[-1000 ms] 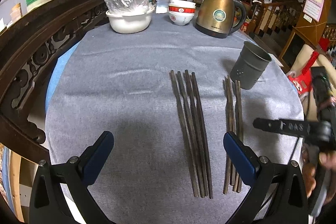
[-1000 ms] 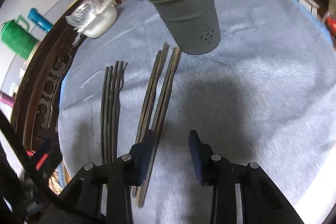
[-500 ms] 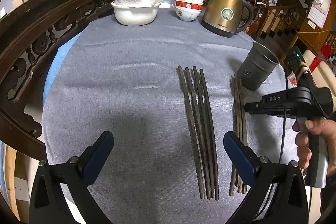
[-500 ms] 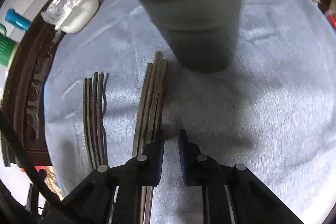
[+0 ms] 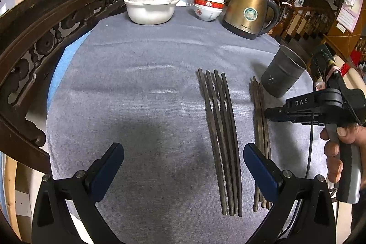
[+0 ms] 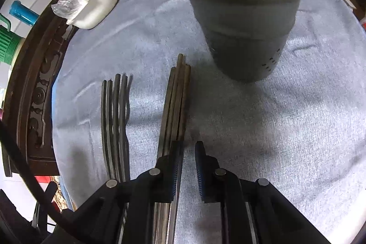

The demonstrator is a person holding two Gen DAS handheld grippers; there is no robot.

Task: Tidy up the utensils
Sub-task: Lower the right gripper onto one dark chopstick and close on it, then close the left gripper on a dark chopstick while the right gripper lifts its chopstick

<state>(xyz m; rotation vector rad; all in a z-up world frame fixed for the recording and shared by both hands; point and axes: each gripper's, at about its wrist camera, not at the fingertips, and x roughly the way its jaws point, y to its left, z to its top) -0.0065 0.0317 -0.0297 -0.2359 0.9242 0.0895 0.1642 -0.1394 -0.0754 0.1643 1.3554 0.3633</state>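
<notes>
Four dark chopsticks (image 5: 219, 129) lie side by side on the grey cloth. To their right lies a bundle of brown chopsticks (image 5: 259, 120), its far ends close to a grey metal holder cup (image 5: 281, 77). My left gripper (image 5: 183, 150) hangs wide open above the cloth with nothing in it. A hand holds my right gripper (image 5: 268, 112) over the brown bundle. In the right wrist view the right gripper (image 6: 188, 148) shows only a narrow gap with bare cloth in it. The brown chopsticks (image 6: 177, 102) run under its left finger, the cup (image 6: 242, 26) stands ahead, and the dark chopsticks (image 6: 115, 120) lie to the left.
At the far side of the table stand a white bowl covered in plastic wrap (image 5: 149, 8), stacked red-and-white bowls (image 5: 208, 7) and a gold kettle (image 5: 248, 12). A carved dark wooden chair back (image 5: 34, 42) curves along the left edge. The table's right edge lies just beyond the cup.
My right gripper has come in over the brown chopsticks, closer to the cup, and its jaws have narrowed from a wide gap to a slit. The left gripper has hardly moved.
</notes>
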